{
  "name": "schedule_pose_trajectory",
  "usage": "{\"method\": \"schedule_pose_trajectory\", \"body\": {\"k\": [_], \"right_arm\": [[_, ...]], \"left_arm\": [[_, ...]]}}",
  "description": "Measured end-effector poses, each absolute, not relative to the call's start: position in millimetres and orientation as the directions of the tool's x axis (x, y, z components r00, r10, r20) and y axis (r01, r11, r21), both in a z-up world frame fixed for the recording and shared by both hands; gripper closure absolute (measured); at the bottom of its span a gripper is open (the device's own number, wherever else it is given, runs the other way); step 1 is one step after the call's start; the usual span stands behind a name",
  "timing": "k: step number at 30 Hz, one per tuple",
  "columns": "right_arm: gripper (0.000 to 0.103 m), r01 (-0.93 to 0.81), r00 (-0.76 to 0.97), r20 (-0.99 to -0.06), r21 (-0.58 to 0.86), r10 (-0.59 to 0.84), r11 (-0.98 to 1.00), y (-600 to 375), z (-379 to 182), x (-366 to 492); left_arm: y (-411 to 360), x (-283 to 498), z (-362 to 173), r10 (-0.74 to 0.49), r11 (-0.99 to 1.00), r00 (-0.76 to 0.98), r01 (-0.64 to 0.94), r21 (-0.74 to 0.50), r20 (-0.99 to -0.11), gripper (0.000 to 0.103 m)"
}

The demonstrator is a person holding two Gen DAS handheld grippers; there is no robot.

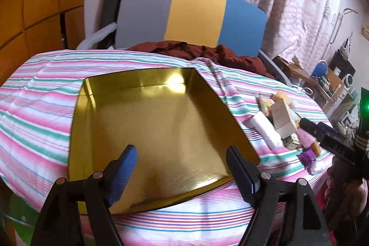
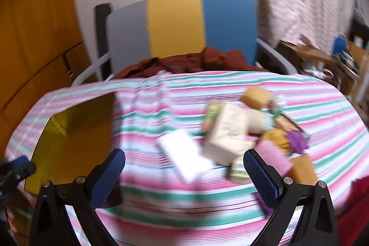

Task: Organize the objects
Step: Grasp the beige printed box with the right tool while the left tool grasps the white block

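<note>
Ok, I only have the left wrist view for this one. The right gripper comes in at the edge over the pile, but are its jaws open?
Observer: Yes. The right gripper is open and empty, and the white block shows between its fingers.
Reviewer: What does its body hide in the pile?
Observer: A yellowish rounded lump, too blurred to name, behind the pink cylinder.
Reviewer: And the cream box?
Observer: Its broad printed face is turned up, and it leans on the items behind it.
</note>
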State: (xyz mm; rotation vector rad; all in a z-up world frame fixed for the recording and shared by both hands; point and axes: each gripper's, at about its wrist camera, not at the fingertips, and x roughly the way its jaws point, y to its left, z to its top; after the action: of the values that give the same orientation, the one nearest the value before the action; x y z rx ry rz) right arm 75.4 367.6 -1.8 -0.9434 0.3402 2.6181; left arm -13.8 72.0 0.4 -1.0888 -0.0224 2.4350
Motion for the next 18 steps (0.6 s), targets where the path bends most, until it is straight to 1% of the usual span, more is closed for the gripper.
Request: {"method": "schedule_pose_trajectory", "body": {"k": [3, 5, 9, 12, 18], "right_arm": [[0.0, -0.451, -0.704, -0.664, 0.145, 0.251, -0.881, 402.3, 5.3, 79.9], [0.0, -0.479, -0.694, -0.679, 0.186, 0.24, -0.858, 428.9, 9.5, 78.8], [0.0, -0.469, -0.68, -0.704, 0.206, 0.202, -0.859, 455.4, 8.2, 57.7], [0.0, -0.441, -0.647, -0.747, 0.201, 0.155, -0.875, 468.3, -6.3, 30.9], [0.0, -0.415, -0.582, -0.805, 0.175, 0.113, -0.893, 483.7, -41.8, -7.1]], "left_arm": [[87.1, -14.4, 7.6, 0.472, -0.861, -0.544, -0.455, -0.229, -0.694, 0.023], [101.9, -12.6, 11.7, 0.487, -0.844, -0.534, -0.492, -0.215, -0.692, 0.023], [126.4, -5.5, 16.9, 0.526, -0.805, -0.506, -0.555, -0.209, -0.684, 0.023], [139.1, -1.0, 18.9, 0.543, -0.782, -0.492, -0.591, -0.196, -0.681, 0.023], [153.7, 4.6, 14.0, 0.543, -0.759, -0.464, -0.628, -0.173, -0.699, 0.023]]}}
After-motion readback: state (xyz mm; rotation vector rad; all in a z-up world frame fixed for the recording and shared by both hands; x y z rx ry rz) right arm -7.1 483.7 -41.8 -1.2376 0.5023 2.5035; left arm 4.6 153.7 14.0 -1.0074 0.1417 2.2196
